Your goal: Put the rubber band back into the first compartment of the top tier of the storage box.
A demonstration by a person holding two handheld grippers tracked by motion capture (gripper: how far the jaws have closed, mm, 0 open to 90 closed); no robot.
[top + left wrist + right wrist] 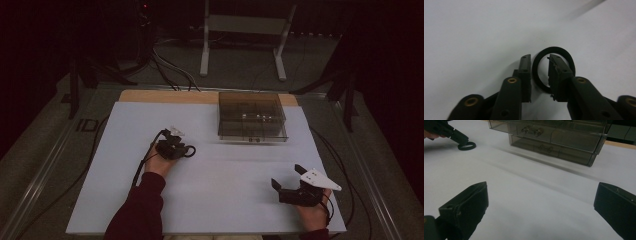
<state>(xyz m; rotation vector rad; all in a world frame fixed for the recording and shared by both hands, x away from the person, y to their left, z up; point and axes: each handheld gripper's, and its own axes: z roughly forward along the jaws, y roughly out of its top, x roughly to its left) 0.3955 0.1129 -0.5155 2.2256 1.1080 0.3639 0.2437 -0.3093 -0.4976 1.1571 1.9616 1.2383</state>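
1. Lying under both claws is the white table (150, 200).
2. The clear drawer box (252, 116) stands beyond them.
3. The right claw (289, 176) rests spread wide, holding nothing.
4. The left claw (539, 62) is nearly together, one jaw inside and one outside the black ring (537, 77); contact is unclear.

A smoky clear plastic drawer box (252, 116) stands at the upper right of the white surface (215, 200), its metal handles (532, 130) facing the near side. Behind the surface, a white metal stand (244, 35) rests on the grey floor (45, 150), with black cables (167, 67) trailing across it.
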